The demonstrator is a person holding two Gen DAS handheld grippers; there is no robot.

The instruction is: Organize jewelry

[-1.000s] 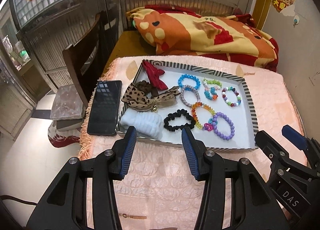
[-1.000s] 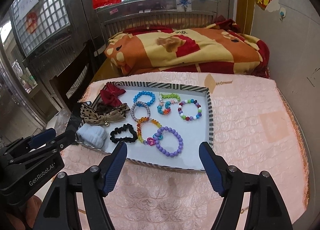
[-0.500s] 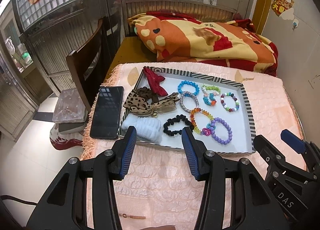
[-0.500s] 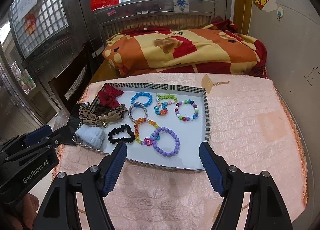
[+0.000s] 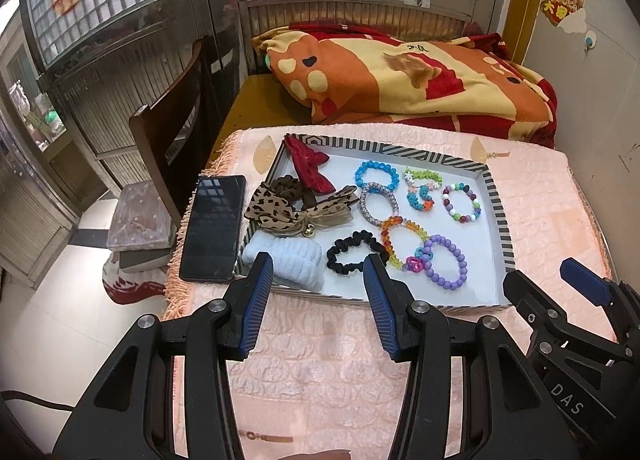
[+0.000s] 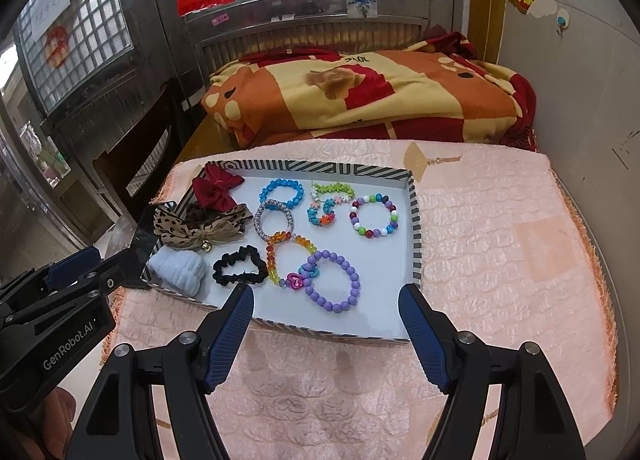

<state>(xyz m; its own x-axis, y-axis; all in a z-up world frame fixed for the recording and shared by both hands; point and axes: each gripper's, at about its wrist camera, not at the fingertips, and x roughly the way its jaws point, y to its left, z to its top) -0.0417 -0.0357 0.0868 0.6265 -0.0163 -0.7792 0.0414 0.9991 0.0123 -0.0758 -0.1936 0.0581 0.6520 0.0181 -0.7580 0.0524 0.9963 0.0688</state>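
1. Two grippers hang over a table with a pink cloth (image 6: 500,260). Both point down at a tray (image 6: 416,228) with a striped rim.
2. The left gripper (image 5: 318,274) has its blue jaws partway apart. Nothing is between them. It is above the near edge of the tray.
3. The right gripper (image 6: 326,304) has its jaws wide apart. Nothing is between them. It is also above the near edge of the tray.
4. The tray is full of pretty things. A purple bead bracelet (image 6: 332,282) lies at the front. It touches a rainbow bead bracelet (image 6: 290,250) with a pink heart on it.
5. A black scrunchie (image 6: 240,270) lies just left of the rainbow one. A fluffy pale blue scrunchie (image 6: 178,270) is in the front left corner.
6. A leopard print bow (image 6: 192,230) with a little gold bell sits behind the blue scrunchie. It hangs over the left rim. A dark red bow (image 6: 214,190) is in the back left corner.
7. A blue bead bracelet (image 6: 280,194) and a sparkly silver bracelet (image 6: 274,220) lie in the middle. A green and blue flower bracelet (image 6: 328,202) is next to them. A bracelet of many colours (image 6: 374,216) lies on the right, apart from the rest.
8. A black phone (image 5: 214,228) lies on the cloth just left of the tray.
9. A folded orange and yellow blanket (image 5: 400,84) is behind the table. A dark wooden chair (image 5: 176,132) stands on the left.
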